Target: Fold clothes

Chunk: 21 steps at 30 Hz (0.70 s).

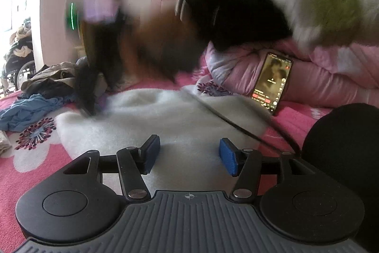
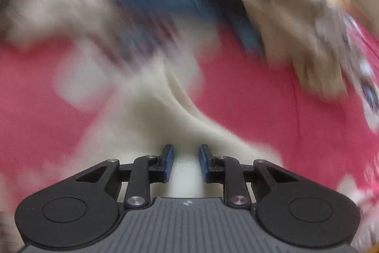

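Note:
A white fleecy garment [image 1: 165, 115] lies spread on a pink flowered bedspread [image 1: 35, 181]. My left gripper [image 1: 189, 155] hovers low over its near edge, open, with nothing pressed between the blue pads. In the left wrist view the right gripper [image 1: 88, 91] is a dark blur at the garment's far left corner, under a person's blurred hand [image 1: 161, 44] and black sleeve [image 1: 236, 16]. In the right wrist view my right gripper [image 2: 186, 163] has its pads closed on a fold of the white garment [image 2: 180, 110], which trails away over the bedspread [image 2: 248, 98]. That view is heavily smeared.
A lit phone [image 1: 272, 80] leans on a pink quilt [image 1: 331, 77] at the right. A blue garment [image 1: 28, 110] and a beige and dark heap of clothes [image 1: 52, 75] lie at the left. A black cable [image 1: 236, 127] crosses the white garment. A dark rounded shape [image 1: 343, 146] sits at the right.

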{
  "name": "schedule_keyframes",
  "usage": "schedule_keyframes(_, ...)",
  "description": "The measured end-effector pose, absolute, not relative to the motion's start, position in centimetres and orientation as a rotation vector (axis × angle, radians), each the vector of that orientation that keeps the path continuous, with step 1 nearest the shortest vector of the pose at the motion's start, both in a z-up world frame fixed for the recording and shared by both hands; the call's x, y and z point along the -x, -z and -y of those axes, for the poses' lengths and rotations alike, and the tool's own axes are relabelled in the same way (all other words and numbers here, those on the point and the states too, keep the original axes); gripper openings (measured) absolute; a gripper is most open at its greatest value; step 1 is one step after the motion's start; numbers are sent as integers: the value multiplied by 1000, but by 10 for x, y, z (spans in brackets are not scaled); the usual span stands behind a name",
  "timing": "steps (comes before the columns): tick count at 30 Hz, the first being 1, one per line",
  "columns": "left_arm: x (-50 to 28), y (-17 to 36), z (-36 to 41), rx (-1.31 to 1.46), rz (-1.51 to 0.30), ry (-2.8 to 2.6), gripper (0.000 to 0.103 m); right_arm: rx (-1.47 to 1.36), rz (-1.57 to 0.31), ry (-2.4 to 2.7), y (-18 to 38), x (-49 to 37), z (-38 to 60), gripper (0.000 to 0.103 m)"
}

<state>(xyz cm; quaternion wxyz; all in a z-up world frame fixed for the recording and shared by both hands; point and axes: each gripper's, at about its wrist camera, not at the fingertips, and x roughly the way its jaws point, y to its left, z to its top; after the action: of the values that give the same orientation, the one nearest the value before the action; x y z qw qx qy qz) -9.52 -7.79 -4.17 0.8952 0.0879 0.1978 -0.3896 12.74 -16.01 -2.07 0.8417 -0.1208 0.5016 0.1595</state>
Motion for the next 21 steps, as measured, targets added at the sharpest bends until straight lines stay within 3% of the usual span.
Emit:
schedule_keyframes(3,97,43,78,-171,-404,812,57,287,-1128,-263,54,-135,163,24)
schedule_keyframes(9,101,43,80,-197,-388,812,59,266,-1047,-350,7,-150,142,27)
schedule_keyframes(12,101,43,80,-206,-387,814,59,231,-1112,-311,46,-175,134,24)
schedule_keyframes(15,100,43,79,-206,-387,809,59,91,-1145,-266,85,-190,147,30)
schedule_keyframes(21,100,40,79,-220,-375,819,60,-14,-1037,-297,27,-166,193,29)
